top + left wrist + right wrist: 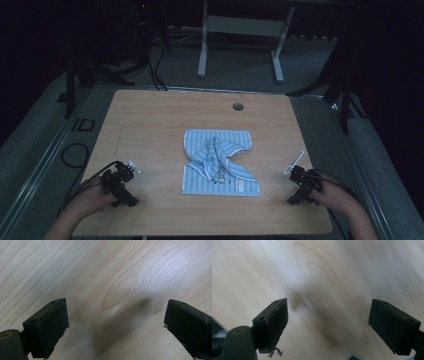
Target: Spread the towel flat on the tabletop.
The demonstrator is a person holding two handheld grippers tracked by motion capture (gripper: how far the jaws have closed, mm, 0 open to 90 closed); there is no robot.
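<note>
A light blue striped towel [220, 161] lies crumpled in the middle of the wooden table [150, 125], its upper part bunched and folded over the flat lower part, with a small label near its front edge. My left gripper [131, 169] rests near the table's front left, well clear of the towel. In the left gripper view that gripper [116, 325] is open over bare wood. My right gripper [295, 167] sits near the front right, also apart from the towel. The right gripper view shows this gripper [328, 325] open above bare, blurred wood.
A round cable hole [238, 106] sits near the table's far edge. Beyond the table stands a white metal frame [240, 30] on the floor, with black stands and cables at both sides. Bare wood surrounds the towel on all sides.
</note>
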